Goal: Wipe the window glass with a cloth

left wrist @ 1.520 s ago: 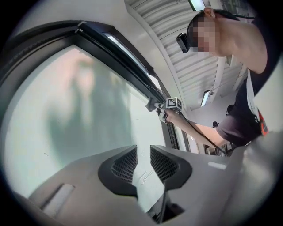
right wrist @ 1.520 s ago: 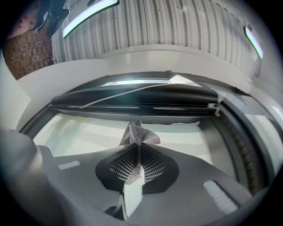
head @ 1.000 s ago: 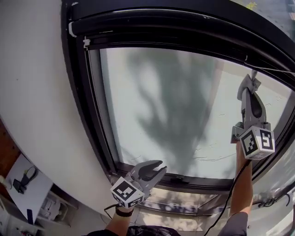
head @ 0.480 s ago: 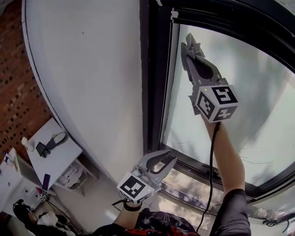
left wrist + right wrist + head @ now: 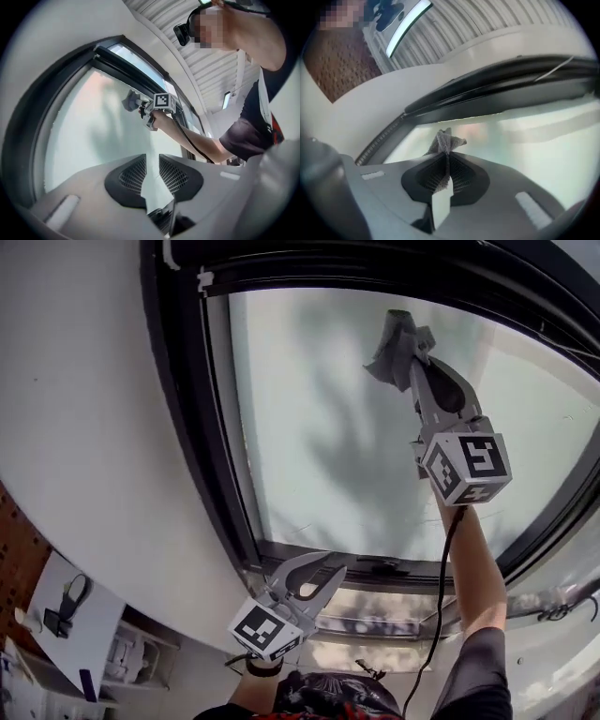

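We find the right gripper (image 5: 446,164) with its jaws pressed together on a grey cloth (image 5: 446,140). A bunched fold of the cloth stands out past the jaw tips. In the head view the cloth sits at the upper part of the window glass (image 5: 309,446), right of centre and below the top rail of the black window frame (image 5: 192,427). We cannot confirm from any view that it touches the pane. Behind the jaws, the right gripper's marker cube (image 5: 466,468) faces the camera. A bare forearm (image 5: 478,568) reaches up beneath it, and a black cable (image 5: 441,596) hangs down alongside.

The left gripper (image 5: 152,171) has its jaws spread by a narrow gap with nothing between them, and pale glass shows through the opening. In the head view it is held low, near the bottom rail of the frame and well apart from the cloth. Its own marker cube (image 5: 265,631) sits at the near end.

The glass is frosted and pale, with a soft grey shadow across its middle. A plain white wall (image 5: 84,427) adjoins the frame on the left. Far below it stands a white tabletop (image 5: 89,638) carrying a small dark item that we cannot identify.
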`<state>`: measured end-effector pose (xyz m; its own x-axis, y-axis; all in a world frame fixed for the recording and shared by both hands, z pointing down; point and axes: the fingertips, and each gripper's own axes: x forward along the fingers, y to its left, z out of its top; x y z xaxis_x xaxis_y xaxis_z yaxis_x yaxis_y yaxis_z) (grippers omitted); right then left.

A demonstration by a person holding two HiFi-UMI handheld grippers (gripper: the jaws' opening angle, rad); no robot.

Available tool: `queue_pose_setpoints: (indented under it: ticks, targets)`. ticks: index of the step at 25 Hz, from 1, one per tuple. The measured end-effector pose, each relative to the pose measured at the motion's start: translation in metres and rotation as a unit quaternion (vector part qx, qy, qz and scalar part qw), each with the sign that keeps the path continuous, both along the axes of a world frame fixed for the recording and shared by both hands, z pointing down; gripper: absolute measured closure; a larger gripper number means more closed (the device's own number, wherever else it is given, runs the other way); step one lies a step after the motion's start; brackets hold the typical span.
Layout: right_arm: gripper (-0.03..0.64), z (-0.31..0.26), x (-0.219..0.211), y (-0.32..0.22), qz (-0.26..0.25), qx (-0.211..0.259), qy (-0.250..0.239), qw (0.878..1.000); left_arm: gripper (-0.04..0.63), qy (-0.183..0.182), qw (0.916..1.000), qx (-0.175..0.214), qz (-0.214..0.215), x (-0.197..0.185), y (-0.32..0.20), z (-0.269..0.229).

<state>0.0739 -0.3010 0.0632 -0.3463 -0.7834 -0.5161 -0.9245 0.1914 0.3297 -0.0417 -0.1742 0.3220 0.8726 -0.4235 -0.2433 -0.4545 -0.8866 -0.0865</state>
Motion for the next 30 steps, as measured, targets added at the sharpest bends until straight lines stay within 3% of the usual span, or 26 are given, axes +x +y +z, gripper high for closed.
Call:
queue_pose_setpoints:
  ticks: [2, 5, 9, 12, 14, 16, 19, 22, 25, 27, 30]
  targets:
    - [0.592, 0.003, 0.086, 0.025, 0.086, 0.004, -0.014, 0.996, 0.520, -0.002, 0.9988, -0.001, 0.048, 0.033, 0.008, 0.002]
    - [0.592, 0.010, 0.204, 0.047, 0.199, 0.001, -0.032, 0.980, 0.520, -0.004, 0.9975, -0.007, 0.070, 0.066, 0.010, 0.006]
    - [0.592, 0.022, 0.360, 0.102, 0.354, -0.014, -0.099, 0.930, 0.520, -0.008, 0.9934, -0.007, 0.115, 0.103, 0.021, 0.005]
    - [0.592, 0.028, 0.425, 0.136, 0.424, -0.006, -0.134, 0.896, 0.520, -0.012, 0.9915, -0.006, 0.129, 0.118, 0.028, 0.005]
    - [0.592, 0.031, 0.424, 0.138, 0.420, 0.002, -0.136, 0.897, 0.520, -0.012, 0.9919, -0.007, 0.126, 0.120, 0.028, 0.005]
    - [0.593, 0.031, 0.378, 0.110, 0.369, 0.002, -0.096, 0.924, 0.520, -0.011, 0.9942, -0.012, 0.107, 0.115, 0.023, 0.007]
    - [0.594, 0.024, 0.251, 0.068, 0.238, 0.020, 0.008, 0.971, 0.520, -0.010, 0.9964, -0.014, 0.083, 0.099, 0.017, 0.010]
    - [0.594, 0.021, 0.114, 0.049, 0.100, 0.043, 0.069, 0.992, 0.520, -0.010, 0.9976, -0.013, 0.067, 0.073, 0.011, 0.010]
    - [0.594, 0.032, -0.032, 0.015, -0.059, 0.045, 0.096, 0.993, 0.522, -0.008, 0.9999, -0.011, 0.001, 0.018, 0.000, 0.008]
    - [0.594, 0.039, -0.119, 0.000, -0.145, 0.041, 0.113, 0.982, 0.522, -0.003, 0.9989, -0.006, -0.046, -0.020, -0.005, 0.001]
    - [0.594, 0.047, -0.210, -0.005, -0.255, -0.002, 0.114, 0.960, 0.522, 0.012, 0.9955, -0.007, -0.094, -0.058, -0.009, -0.006]
